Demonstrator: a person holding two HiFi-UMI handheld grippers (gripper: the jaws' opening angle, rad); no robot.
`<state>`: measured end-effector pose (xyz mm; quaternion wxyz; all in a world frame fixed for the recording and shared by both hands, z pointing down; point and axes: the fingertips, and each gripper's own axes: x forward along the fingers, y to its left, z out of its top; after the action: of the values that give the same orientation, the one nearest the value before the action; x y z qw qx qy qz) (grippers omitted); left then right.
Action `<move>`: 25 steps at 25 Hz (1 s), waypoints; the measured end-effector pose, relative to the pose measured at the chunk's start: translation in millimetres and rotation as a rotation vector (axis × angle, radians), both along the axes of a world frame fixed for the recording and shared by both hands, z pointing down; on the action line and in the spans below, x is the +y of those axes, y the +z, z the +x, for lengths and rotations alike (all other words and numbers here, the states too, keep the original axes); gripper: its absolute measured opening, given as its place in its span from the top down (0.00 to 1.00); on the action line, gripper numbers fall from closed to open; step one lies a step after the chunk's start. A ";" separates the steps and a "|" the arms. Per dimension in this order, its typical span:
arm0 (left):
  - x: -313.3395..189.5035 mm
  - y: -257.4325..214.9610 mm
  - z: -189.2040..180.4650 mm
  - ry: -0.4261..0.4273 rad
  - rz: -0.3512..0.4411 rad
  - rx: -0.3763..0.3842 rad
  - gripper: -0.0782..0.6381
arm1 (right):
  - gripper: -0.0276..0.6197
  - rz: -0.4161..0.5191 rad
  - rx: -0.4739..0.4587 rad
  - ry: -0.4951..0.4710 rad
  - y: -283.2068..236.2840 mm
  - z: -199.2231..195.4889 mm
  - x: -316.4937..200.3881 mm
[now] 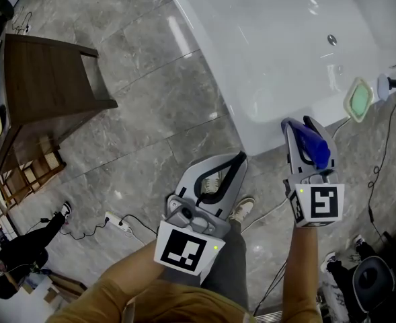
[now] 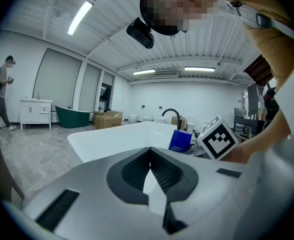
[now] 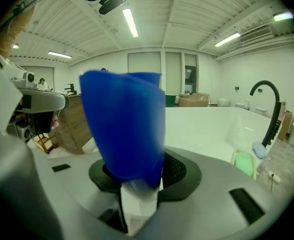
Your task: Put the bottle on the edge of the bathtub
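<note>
A blue bottle (image 1: pixel 317 151) sits between the jaws of my right gripper (image 1: pixel 298 124), which is shut on it just in front of the white bathtub's near edge (image 1: pixel 268 128). In the right gripper view the bottle (image 3: pixel 124 124) fills the middle and hides the jaw tips, with the tub's rim (image 3: pixel 201 115) behind it. My left gripper (image 1: pixel 240 159) hangs lower and to the left over the grey floor, its jaws closed tip to tip with nothing between them. In the left gripper view its jaws (image 2: pixel 149 151) meet, and the bottle (image 2: pixel 180 140) shows beyond them beside the right gripper's marker cube (image 2: pixel 217 136).
A dark wooden stand (image 1: pixel 50 79) is on the floor at the left. A green soap dish (image 1: pixel 359 99) and a black faucet (image 3: pixel 266 106) are at the tub's right end. A power strip (image 1: pixel 117 224) and cables lie on the floor. A person (image 2: pixel 2 91) stands far off.
</note>
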<state>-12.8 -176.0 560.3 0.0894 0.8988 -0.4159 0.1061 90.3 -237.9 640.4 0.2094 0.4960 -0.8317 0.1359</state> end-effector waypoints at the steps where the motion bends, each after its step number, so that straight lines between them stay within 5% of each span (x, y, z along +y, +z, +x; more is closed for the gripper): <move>1: -0.6 0.6 -1.3 0.001 0.001 -0.001 0.88 | 0.72 0.000 0.000 0.001 0.9 -0.8 -0.5; 25: -17.0 14.4 -14.0 -0.039 -0.017 -0.015 0.88 | 0.72 0.017 -0.039 0.029 9.2 -3.4 -8.7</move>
<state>-26.8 -193.0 574.8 0.0959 0.8889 -0.4330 0.1144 86.9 -246.6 649.6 0.1870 0.5069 -0.8295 0.1412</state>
